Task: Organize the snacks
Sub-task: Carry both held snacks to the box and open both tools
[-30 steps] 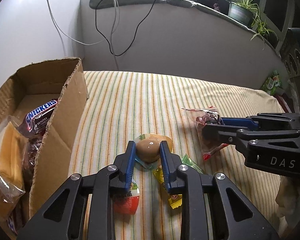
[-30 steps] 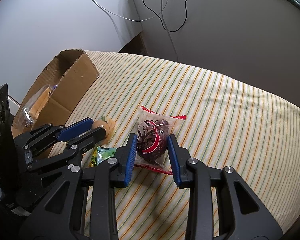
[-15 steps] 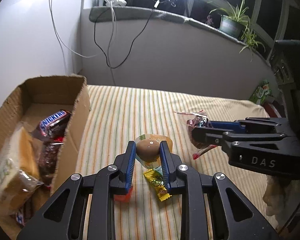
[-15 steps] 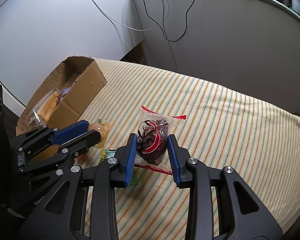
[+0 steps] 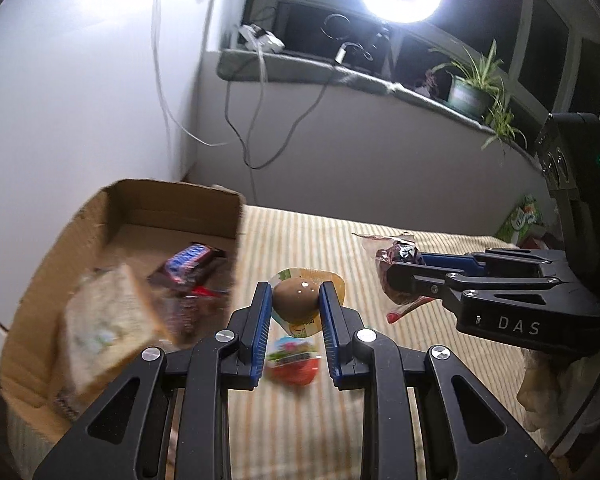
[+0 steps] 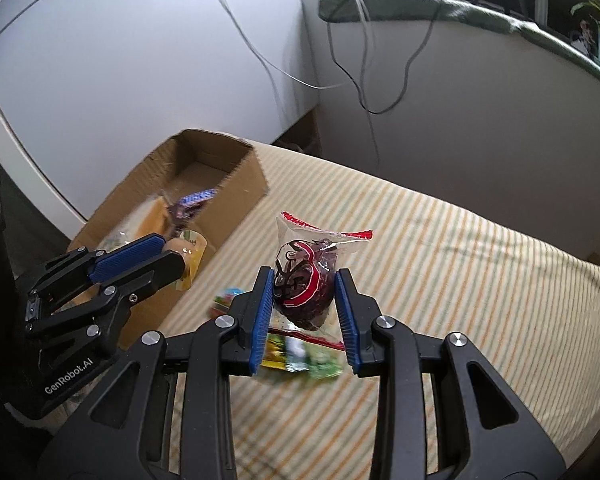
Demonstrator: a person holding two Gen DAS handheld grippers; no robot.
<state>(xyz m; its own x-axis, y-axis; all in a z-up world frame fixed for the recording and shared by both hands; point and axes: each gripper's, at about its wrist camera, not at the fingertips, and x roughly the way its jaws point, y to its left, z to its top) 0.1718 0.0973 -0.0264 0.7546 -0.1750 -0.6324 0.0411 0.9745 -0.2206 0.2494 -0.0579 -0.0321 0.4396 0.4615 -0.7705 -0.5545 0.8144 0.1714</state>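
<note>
My left gripper (image 5: 295, 300) is shut on a packaged brown egg (image 5: 295, 298) and holds it in the air, right of the cardboard box (image 5: 172, 200). It shows in the right wrist view (image 6: 168, 254) too, near the box's (image 6: 244, 196) front corner. My right gripper (image 6: 304, 296) is shut on a clear bag of dark red snack (image 6: 306, 280), lifted above the striped cloth; the bag also shows in the left wrist view (image 5: 396, 258). The box holds a Snickers bar (image 5: 190, 262) and a wrapped sandwich (image 5: 108, 324).
A red egg-shaped sweet (image 5: 294, 362) and green-yellow packets (image 6: 300, 358) lie on the striped cloth (image 6: 460, 280) under the grippers. A green packet (image 5: 524, 216) lies at the far right edge. Cables hang on the wall behind; a ring light glares above.
Both grippers have risen with their snacks and moved left toward the box. The egg and the red bag have left the cloth.
</note>
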